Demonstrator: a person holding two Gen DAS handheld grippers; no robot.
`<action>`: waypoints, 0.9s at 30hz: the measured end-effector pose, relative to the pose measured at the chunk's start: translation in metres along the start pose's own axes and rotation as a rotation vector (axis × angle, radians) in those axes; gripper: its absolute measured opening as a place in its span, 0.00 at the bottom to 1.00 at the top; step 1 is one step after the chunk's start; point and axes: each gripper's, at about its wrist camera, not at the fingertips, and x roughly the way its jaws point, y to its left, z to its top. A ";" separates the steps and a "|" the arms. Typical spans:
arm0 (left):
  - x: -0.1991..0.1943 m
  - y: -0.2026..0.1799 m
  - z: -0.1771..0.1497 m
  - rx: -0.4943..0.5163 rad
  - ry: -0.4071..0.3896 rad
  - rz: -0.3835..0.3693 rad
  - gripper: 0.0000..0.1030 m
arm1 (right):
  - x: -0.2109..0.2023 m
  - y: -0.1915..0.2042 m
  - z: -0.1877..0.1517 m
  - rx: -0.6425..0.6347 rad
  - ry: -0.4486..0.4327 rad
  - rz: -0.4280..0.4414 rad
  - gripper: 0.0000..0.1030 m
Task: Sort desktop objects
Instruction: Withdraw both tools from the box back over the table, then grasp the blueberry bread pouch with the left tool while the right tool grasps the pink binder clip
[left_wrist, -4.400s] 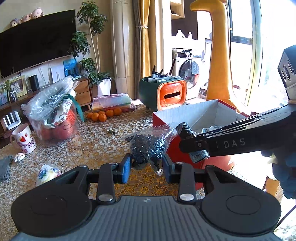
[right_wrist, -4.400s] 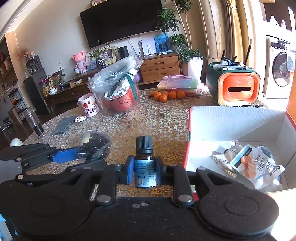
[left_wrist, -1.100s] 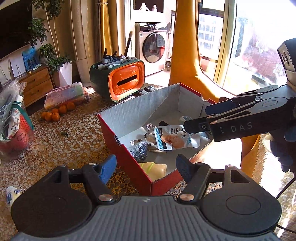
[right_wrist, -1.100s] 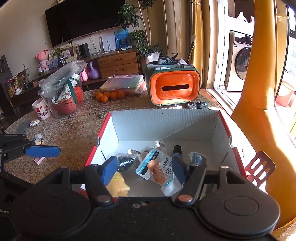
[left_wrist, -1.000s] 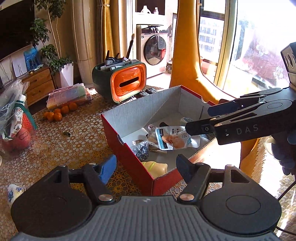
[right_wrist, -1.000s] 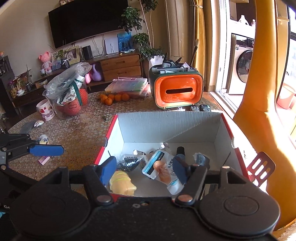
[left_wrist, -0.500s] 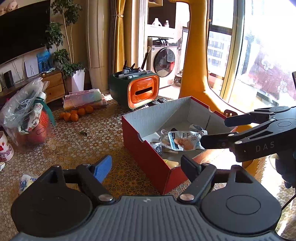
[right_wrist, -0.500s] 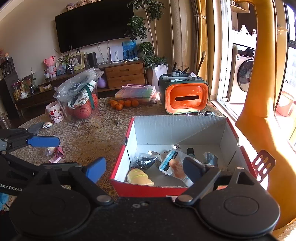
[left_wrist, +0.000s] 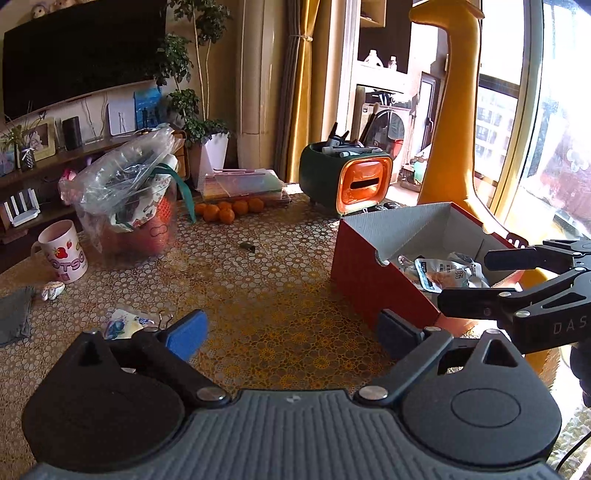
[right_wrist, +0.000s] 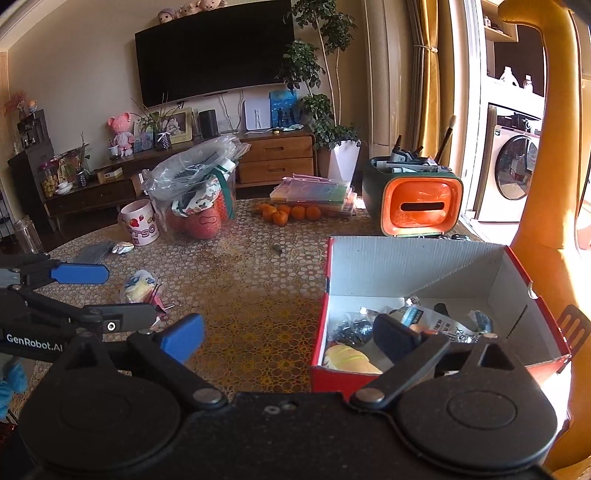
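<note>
Above patterned gold tablecloth (left_wrist: 280, 295), left gripper (left_wrist: 291, 332) and right gripper (right_wrist: 288, 334) both spread apart, empty; red cardboard box (right_wrist: 417, 258) holds packets.

Open red cardboard box (right_wrist: 424, 266) right of right tongs (right_wrist: 288, 334) on table (right_wrist: 251, 295); small yellow-and-blue packet (left_wrist: 123, 325) left of left tongs (left_wrist: 293, 330); oranges (left_wrist: 225, 210) beyond.

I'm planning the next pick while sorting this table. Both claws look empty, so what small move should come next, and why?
Probably ease the open left claw down and left toward the small blue-and-yellow packet lying loose on the patterned tabletop. It is the nearest unsorted item, and the red cardboard box already holds several others.
</note>
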 end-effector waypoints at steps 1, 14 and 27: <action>-0.001 0.007 -0.002 -0.008 -0.005 0.010 1.00 | 0.004 0.006 0.000 -0.002 0.003 0.011 0.96; 0.013 0.097 -0.022 -0.061 0.025 0.134 1.00 | 0.053 0.070 -0.002 -0.074 0.046 0.076 0.96; 0.054 0.153 -0.047 -0.100 0.098 0.230 1.00 | 0.104 0.114 -0.009 -0.127 0.101 0.135 0.95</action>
